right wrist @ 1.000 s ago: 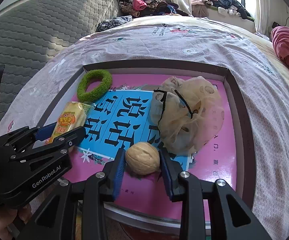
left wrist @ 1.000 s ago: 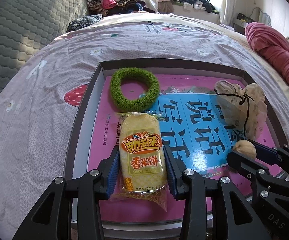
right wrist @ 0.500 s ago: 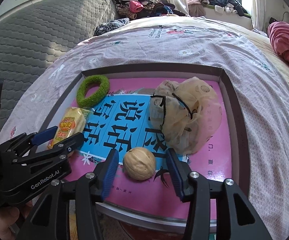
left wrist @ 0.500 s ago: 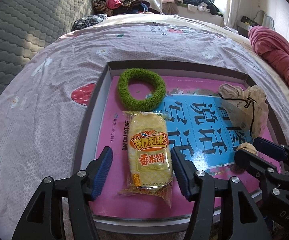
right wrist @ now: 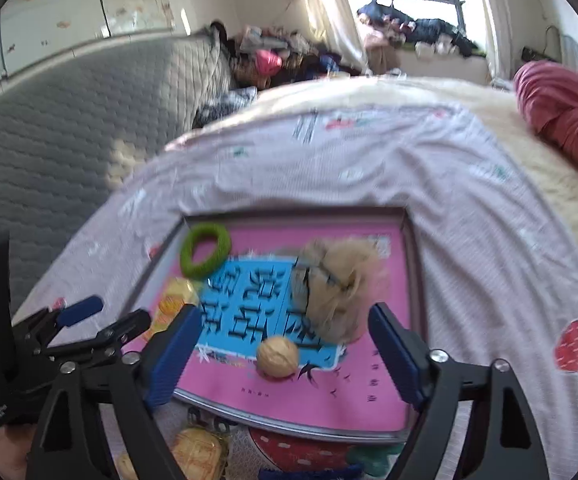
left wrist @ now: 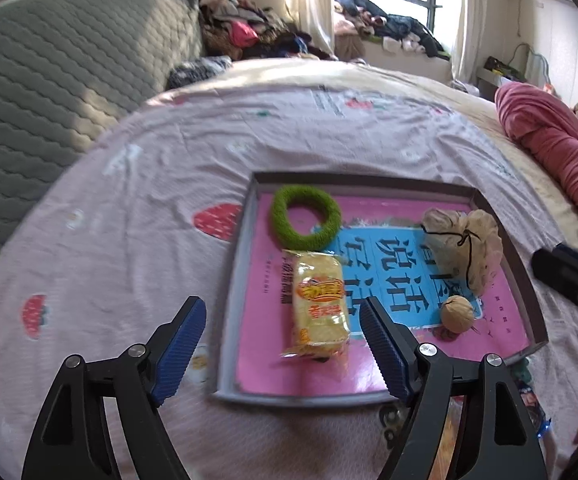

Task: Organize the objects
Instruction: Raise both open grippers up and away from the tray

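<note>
a: left gripper (left wrist: 283, 338), shown from its own camera. what state?

b: jaws spreading apart, nothing pinched. the rice cracker packet (left wrist: 320, 305) appears between the blue pads but lies flat on the tray (left wrist: 231, 304) beyond them, untouched.

a: and the right gripper (right wrist: 285, 350)?

b: likewise opening and empty. the walnut (right wrist: 277, 357) sits on the tray floor ahead of the pads, clear of both.

a: moving outward from the claws?

b: beyond the walnut, just touching or nearly so, is the beige mesh pouch (right wrist: 339, 284) with a black drawstring. beyond the packet lies the green ring (left wrist: 305, 218), its near edge at the packet's far end. all four rest inside the tray, which sits on the strawberry-print bedspread (left wrist: 129, 240). below the right claw, off the tray's near rim, more items (right wrist: 197, 454) lie on the cover; they are too blurred to name.

a: what could go wrong from here?

b: judged from the layout: the walnut is round and may roll on the smooth liner if the soft bed shifts under the tray. a claw reaching back for the loose items could clip the near rim and tilt the tray. the pouch's drawstring could snag a pad passing close above it.
</note>
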Demonstrator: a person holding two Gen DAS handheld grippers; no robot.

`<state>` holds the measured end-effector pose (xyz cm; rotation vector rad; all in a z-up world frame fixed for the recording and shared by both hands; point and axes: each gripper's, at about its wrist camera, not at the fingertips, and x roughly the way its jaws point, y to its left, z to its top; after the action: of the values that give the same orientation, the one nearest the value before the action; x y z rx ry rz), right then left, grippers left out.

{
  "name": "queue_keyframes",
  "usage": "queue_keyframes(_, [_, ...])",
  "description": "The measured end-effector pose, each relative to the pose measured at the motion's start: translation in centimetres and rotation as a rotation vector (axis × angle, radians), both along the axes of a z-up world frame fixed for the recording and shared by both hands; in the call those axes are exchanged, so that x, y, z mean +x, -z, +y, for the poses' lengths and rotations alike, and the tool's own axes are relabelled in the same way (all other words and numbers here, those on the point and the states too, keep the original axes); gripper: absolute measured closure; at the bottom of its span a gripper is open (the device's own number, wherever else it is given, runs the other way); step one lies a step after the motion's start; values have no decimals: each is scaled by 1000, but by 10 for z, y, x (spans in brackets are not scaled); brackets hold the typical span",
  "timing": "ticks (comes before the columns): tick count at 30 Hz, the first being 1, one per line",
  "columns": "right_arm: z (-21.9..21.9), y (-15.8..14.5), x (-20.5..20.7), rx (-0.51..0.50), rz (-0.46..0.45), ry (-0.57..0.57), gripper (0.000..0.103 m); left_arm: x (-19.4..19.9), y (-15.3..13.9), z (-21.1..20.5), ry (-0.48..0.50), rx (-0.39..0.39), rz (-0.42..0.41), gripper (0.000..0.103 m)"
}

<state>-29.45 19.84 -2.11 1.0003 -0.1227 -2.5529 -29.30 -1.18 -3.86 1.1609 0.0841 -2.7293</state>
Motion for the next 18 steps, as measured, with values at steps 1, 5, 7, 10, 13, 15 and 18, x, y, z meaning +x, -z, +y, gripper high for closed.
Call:
queue_keyframes(1, [1, -7, 4, -5, 16, 5, 14, 7, -6, 0, 2, -5, 14, 22])
queue_keyframes(5, [-1, -33, 26, -23, 78, 7, 13, 27, -21, -8, 23, 58, 21, 20])
queue_keyframes(7, [-4, -45, 39, -43, 110, 17, 12, 40, -29, -14, 25, 77, 31, 20])
queue_keyframes(10, [-7, -57, 61, -96, 142, -5, 0, 61, -40, -21, 19, 98, 53, 17])
queue_keyframes(13, [-11, -54, 75, -91, 83, -21, 0, 80, -50, -30, 1, 108, 63, 17])
queue_keyframes(15, [-13, -51, 85, -77, 56, -17, 0, 94, -58, -32, -5, 108, 77, 17])
queue_keyframes(18, [-15, -52, 104, -59, 40, -14, 0, 118, -68, -37, -8, 130, 93, 16])
